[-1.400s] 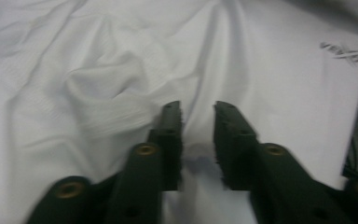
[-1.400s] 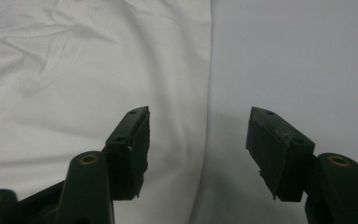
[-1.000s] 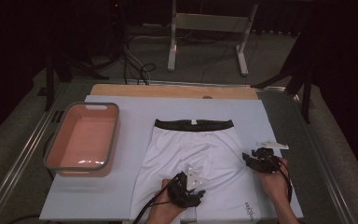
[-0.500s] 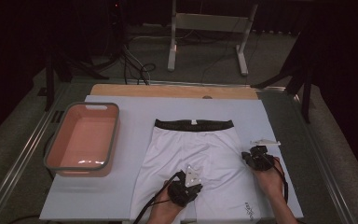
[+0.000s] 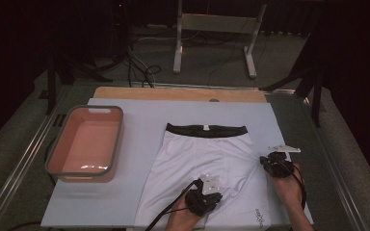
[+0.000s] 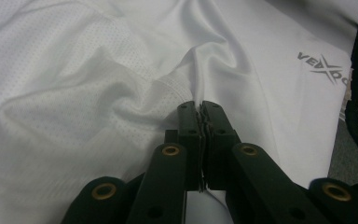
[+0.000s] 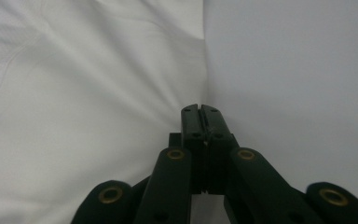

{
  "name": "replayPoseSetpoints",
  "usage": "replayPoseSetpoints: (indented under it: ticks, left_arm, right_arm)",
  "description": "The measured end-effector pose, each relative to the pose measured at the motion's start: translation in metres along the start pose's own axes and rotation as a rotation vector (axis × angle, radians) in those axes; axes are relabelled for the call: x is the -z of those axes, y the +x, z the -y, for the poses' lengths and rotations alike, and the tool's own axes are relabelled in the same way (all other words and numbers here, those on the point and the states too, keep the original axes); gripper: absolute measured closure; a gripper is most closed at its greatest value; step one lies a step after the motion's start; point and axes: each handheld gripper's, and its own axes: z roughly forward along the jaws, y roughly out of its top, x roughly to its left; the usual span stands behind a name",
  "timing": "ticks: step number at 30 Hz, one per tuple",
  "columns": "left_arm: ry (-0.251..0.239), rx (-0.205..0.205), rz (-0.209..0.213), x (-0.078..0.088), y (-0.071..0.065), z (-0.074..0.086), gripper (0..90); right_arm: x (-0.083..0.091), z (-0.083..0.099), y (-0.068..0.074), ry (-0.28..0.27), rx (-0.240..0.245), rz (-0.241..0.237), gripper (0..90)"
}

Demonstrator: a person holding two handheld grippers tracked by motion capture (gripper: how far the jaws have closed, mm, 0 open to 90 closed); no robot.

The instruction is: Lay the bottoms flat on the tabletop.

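High view shows white shorts (image 5: 212, 159) lying unfolded, left gripper (image 5: 211, 185) and right gripper (image 5: 269, 161) each clamped on fabric, so folding remains ahead.

We see wide bare table (image 5: 139, 144) between the pink tub (image 5: 85, 143) and the white shorts (image 5: 207, 159); only the tub blocks the left side.
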Motion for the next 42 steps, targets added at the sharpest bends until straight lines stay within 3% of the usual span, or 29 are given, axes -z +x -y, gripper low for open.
replayPoseSetpoints:
  ticks: [4, 6, 8, 11, 17, 22, 31, 36, 39, 40, 42]
  left_arm:
    - [-0.023, -0.014, 0.012, 0.001, -0.003, -0.005, 87.5]
    - [-0.041, -0.017, 0.015, 0.006, -0.002, -0.005, 85.2]
    - [-0.061, -0.02, 0.021, 0.016, 0.0, -0.005, 74.3]
    - [-0.083, -0.033, -0.016, 0.03, 0.002, -0.005, 61.5]
    - [-0.074, -0.05, -0.084, 0.053, 0.007, 0.001, 53.9]
    - [-0.043, -0.047, -0.104, 0.06, 0.009, 0.015, 53.4]
    - [0.011, -0.007, -0.12, 0.055, 0.014, 0.033, 50.2]
    - [0.035, -0.03, -0.132, 0.05, 0.013, 0.039, 49.1]
    - [0.034, -0.021, -0.145, 0.048, 0.013, 0.038, 49.5]
    - [0.038, -0.027, -0.156, 0.048, 0.012, 0.037, 51.1]
    - [0.049, -0.042, -0.163, 0.047, 0.01, 0.036, 62.7]
  right_arm:
    - [0.003, 0.002, -0.008, -0.008, -0.021, 0.016, 89.5]
    - [0.003, 0.003, -0.01, -0.008, -0.03, 0.001, 87.7]
    - [0.004, 0.005, -0.011, -0.02, -0.043, 0.004, 75.3]
    - [0.01, 0.006, -0.012, -0.03, -0.082, -0.043, 61.4]
    - [0.027, 0.017, -0.008, -0.027, -0.075, -0.054, 50.4]
    - [0.037, 0.029, -0.006, -0.019, -0.074, -0.055, 47.2]
    - [0.047, 0.049, 0.0, 0.023, -0.067, -0.076, 48.5]
    - [0.049, 0.055, 0.006, 0.05, -0.053, -0.086, 50.8]
    - [0.05, 0.057, 0.008, 0.058, -0.048, -0.089, 52.1]
    - [0.051, 0.058, 0.009, 0.061, -0.05, -0.087, 53.0]
    - [0.052, 0.058, 0.011, 0.066, -0.04, -0.087, 57.1]
